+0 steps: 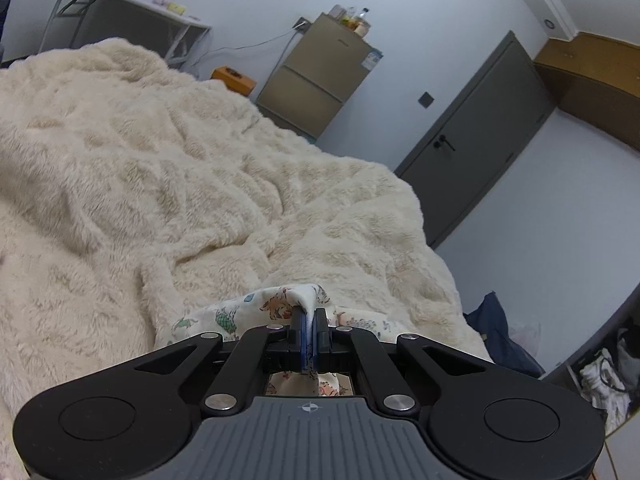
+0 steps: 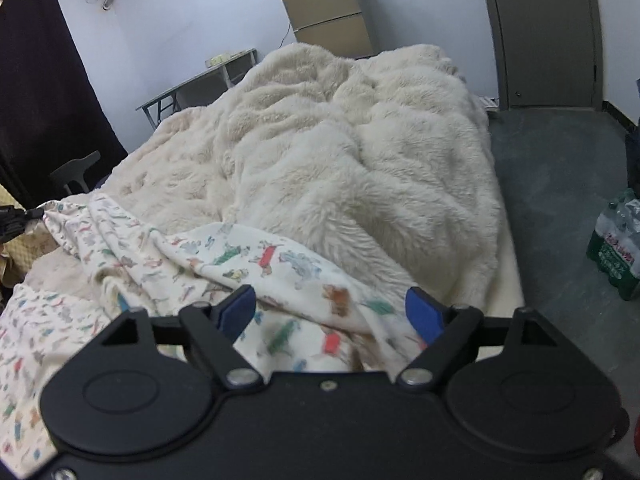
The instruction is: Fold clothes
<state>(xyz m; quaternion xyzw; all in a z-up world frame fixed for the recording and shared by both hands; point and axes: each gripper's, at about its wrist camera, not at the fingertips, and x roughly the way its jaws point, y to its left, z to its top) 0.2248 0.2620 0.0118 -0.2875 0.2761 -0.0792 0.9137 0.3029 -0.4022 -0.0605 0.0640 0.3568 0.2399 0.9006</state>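
Left wrist view shows the left gripper (image 1: pixel 308 320) with its two blue-padded fingers pressed together on a pinched fold of the printed garment (image 1: pixel 280 300), a cream cloth covered in small coloured animal figures. The cloth rises in a peak just ahead of the fingertips and spreads to either side below them, lying on the fluffy cream blanket (image 1: pixel 160 160) that fills the space ahead and to the left. Beyond the blanket, ahead and to the right, stand a tan cabinet (image 1: pixel 320 76) and a grey door (image 1: pixel 480 136). In the right wrist view the right gripper (image 2: pixel 332 312) has its fingers spread wide apart and holds nothing; the printed garment lies rumpled directly between and beneath them, trailing away to the left. The blanket is heaped ahead of it, and a pack of water bottles (image 2: pixel 616 248) sits on the floor far to the right.
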